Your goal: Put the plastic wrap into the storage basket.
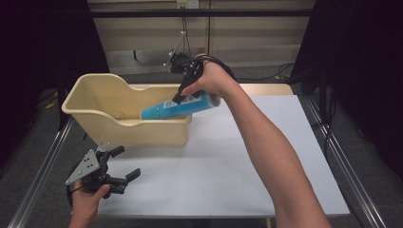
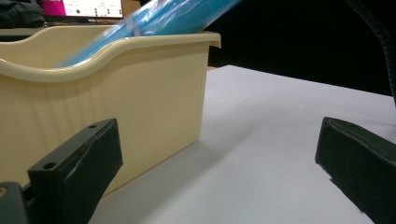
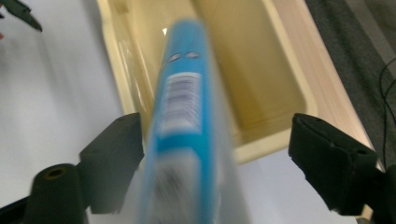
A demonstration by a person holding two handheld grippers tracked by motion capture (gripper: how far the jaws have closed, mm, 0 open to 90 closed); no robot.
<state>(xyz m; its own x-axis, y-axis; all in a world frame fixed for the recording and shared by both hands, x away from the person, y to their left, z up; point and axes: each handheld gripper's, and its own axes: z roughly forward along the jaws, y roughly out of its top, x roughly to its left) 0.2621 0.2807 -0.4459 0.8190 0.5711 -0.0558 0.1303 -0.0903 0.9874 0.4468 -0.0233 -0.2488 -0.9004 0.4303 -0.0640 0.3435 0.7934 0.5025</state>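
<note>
A blue package with a white label (image 1: pixel 180 107) slants down into the right end of a cream plastic bin (image 1: pixel 95 118); its lower end is inside and its upper end sticks out over the rim. My right gripper (image 1: pixel 179 95) hovers over that upper end. In the right gripper view the gripper (image 3: pixel 215 140) is open, and the blurred package (image 3: pixel 184 121) lies between the wide-apart jaws, close to the left one, above the bin (image 3: pixel 275 79). My left gripper (image 1: pixel 124 163) rests open near the table's front left. Its view shows the bin wall (image 2: pixel 140 93) and the package (image 2: pixel 159 18) above.
A white table surface (image 1: pixel 237 156) stretches right of and in front of the bin. Metal rails run along both table sides. Cables and a dark floor lie beyond the far edge. A lit monitor (image 2: pixel 84 7) stands behind the bin in the left gripper view.
</note>
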